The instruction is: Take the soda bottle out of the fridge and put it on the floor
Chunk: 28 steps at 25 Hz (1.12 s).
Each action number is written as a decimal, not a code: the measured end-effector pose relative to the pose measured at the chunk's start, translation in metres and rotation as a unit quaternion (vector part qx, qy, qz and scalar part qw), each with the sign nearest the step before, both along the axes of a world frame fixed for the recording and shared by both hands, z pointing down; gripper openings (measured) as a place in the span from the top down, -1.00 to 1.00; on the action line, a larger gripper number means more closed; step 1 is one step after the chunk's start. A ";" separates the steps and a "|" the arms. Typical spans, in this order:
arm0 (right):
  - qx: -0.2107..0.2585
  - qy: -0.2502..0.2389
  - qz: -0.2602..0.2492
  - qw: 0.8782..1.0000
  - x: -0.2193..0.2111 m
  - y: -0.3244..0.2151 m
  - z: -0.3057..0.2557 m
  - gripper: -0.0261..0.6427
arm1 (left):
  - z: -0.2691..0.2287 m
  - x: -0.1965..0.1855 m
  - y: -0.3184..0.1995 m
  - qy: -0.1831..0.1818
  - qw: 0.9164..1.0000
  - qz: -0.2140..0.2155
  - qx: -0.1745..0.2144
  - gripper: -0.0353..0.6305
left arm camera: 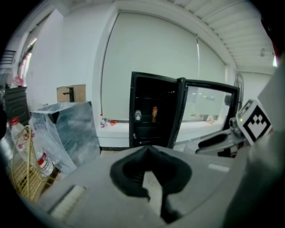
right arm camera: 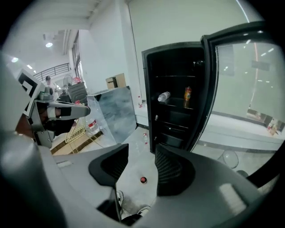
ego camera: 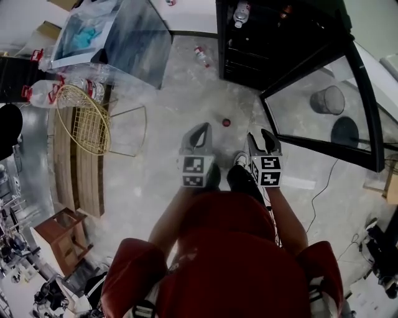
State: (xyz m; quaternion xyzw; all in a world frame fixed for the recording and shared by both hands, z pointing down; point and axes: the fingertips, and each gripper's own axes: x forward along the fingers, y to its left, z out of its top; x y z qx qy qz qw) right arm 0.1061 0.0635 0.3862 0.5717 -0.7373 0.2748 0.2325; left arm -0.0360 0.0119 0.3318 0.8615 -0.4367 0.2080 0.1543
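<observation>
Head view: 2 red-sleeved arms hold the left tool [ego camera: 200, 131] and the right tool [ego camera: 265, 138] side by side over a pale floor [ego camera: 161, 168]. A black fridge [ego camera: 261, 53] stands at the top of the frame, its glass door [ego camera: 368, 118] swung wide to the right. On a shelf inside lies 1 clear bottle [ego camera: 241, 12]; the soda bottle is too dark to pick out from here. A small bottle [ego camera: 201, 56] lies on the floor just in front of the fridge, and a red cap [ego camera: 226, 122] sits nearer the tools. To the left a gold wire basket [ego camera: 84, 118] leans on a wooden bench, with large plastic bottles [ego camera: 43, 93] touching its upper edge; whether they lie inside it I cannot tell.

Left gripper view: the left tool [left arm camera: 147, 149] has its dark tips met, with nothing between them. Beyond it the open fridge [left arm camera: 153, 118] holds the orange soda bottle [left arm camera: 154, 113] upright on a shelf, the clear bottle [left arm camera: 137, 116] just beside it.

Right gripper view: the right tool [right arm camera: 141, 156] stands wide apart and empty, with bare floor and the red cap [right arm camera: 143, 180] showing through the gap. The soda bottle [right arm camera: 187, 96] is upright on a fridge shelf, with the clear bottle [right arm camera: 164, 96] lying on its side to its left.
</observation>
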 end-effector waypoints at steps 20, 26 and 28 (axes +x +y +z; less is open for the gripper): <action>0.091 -0.023 0.032 0.995 0.023 -0.030 -0.127 0.41 | -0.119 -0.014 -0.015 0.004 0.995 -0.010 0.098 0.89; 0.098 -0.016 0.024 0.995 0.020 -0.033 -0.132 0.41 | -0.122 -0.017 -0.014 -0.001 0.995 -0.012 0.101 0.89; 0.099 -0.024 0.025 0.994 0.021 -0.034 -0.134 0.41 | -0.123 -0.016 -0.014 -0.001 0.995 -0.012 0.101 0.89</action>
